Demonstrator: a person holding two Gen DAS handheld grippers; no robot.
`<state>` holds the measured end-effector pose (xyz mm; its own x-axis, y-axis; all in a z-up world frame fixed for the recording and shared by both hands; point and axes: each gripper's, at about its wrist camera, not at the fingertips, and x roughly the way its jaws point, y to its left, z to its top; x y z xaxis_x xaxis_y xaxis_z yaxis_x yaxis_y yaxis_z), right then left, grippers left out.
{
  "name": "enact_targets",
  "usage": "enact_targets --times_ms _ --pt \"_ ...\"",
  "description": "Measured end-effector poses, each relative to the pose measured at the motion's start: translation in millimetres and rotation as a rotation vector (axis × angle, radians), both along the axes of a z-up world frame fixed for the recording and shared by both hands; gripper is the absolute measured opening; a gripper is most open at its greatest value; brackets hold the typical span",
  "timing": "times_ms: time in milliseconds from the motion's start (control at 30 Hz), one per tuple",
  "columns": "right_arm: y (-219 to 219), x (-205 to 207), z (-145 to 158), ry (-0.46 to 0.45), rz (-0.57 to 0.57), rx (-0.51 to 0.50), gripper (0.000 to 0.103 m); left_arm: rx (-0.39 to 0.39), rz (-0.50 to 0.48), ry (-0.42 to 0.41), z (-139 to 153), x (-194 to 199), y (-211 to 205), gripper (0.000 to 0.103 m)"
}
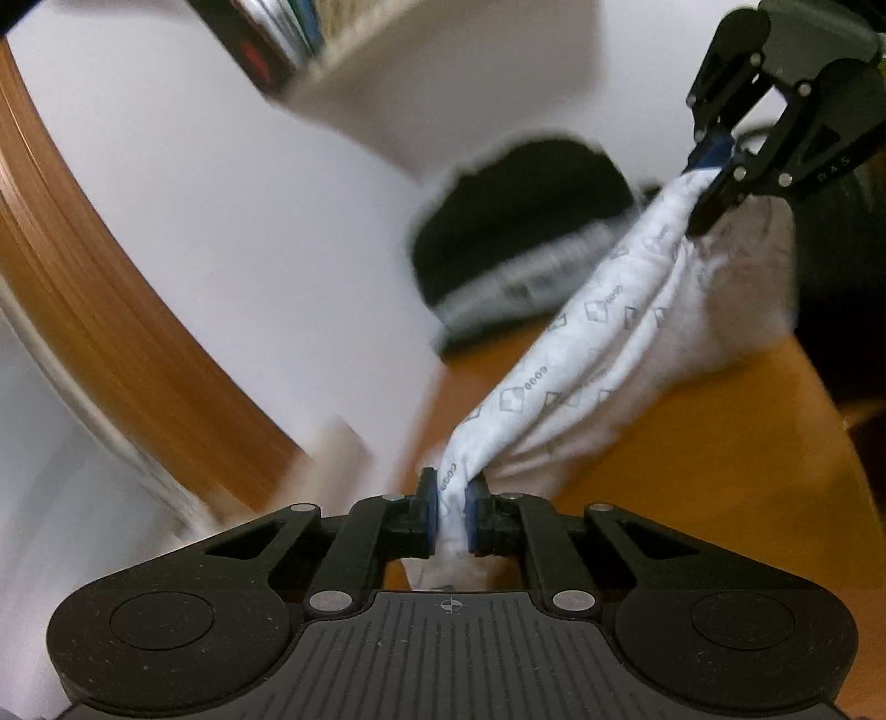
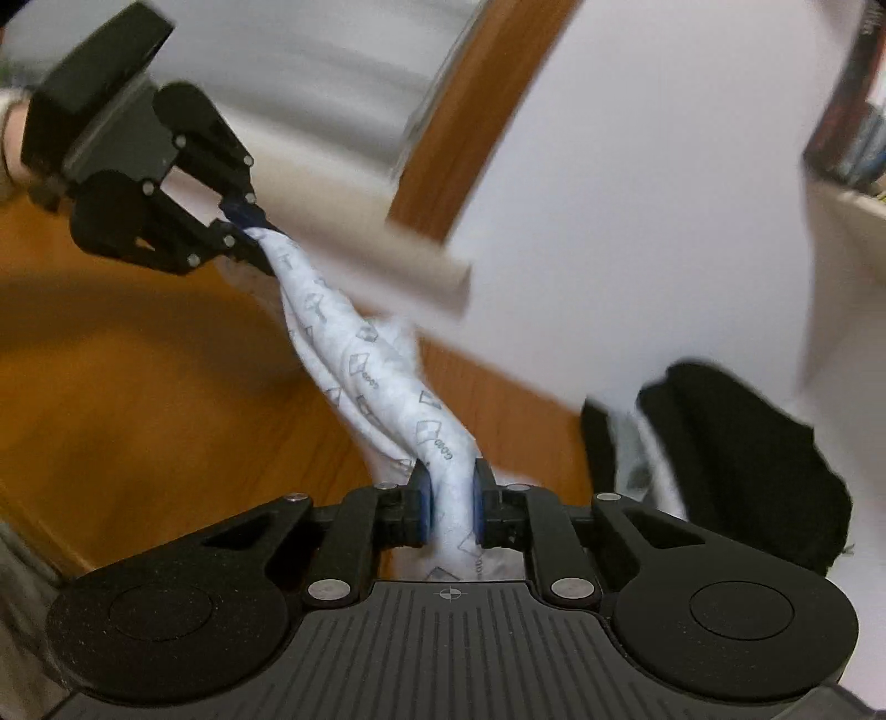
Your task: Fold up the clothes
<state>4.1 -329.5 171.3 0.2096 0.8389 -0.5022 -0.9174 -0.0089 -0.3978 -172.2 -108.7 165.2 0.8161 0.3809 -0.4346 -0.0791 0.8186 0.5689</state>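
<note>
A white garment with a small grey print point(image 1: 581, 343) is stretched in the air between my two grippers, above an orange-brown wooden table point(image 1: 720, 487). In the left wrist view my left gripper point(image 1: 451, 512) is shut on one bunched end of it, and the right gripper point(image 1: 714, 166) pinches the other end at the upper right. The right wrist view shows the same white garment point(image 2: 382, 387): the right gripper point(image 2: 449, 504) is shut on the cloth and the left gripper point(image 2: 246, 221) clamps the far end at the upper left. Loose cloth hangs below the taut band.
A dark garment with a grey band point(image 1: 520, 249) lies on the table behind the white one; it is also at the right as a black garment point(image 2: 736, 454). White walls, a wooden door frame point(image 1: 83, 310) and a shelf with books point(image 1: 277, 39) stand behind. The frames are blurred.
</note>
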Motion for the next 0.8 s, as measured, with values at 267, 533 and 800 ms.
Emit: enact_targets --times_ms 267,533,800 --pt "64 82 22 0.061 -0.101 -0.02 0.024 -0.023 0.044 0.062 30 82 28 0.015" --pt "102 158 -46 0.199 -0.228 -0.081 0.043 -0.238 0.197 0.132 -45 136 90 0.025" --pt "87 154 -83 0.376 -0.276 -0.077 0.044 -0.344 0.209 0.116 -75 122 78 0.033"
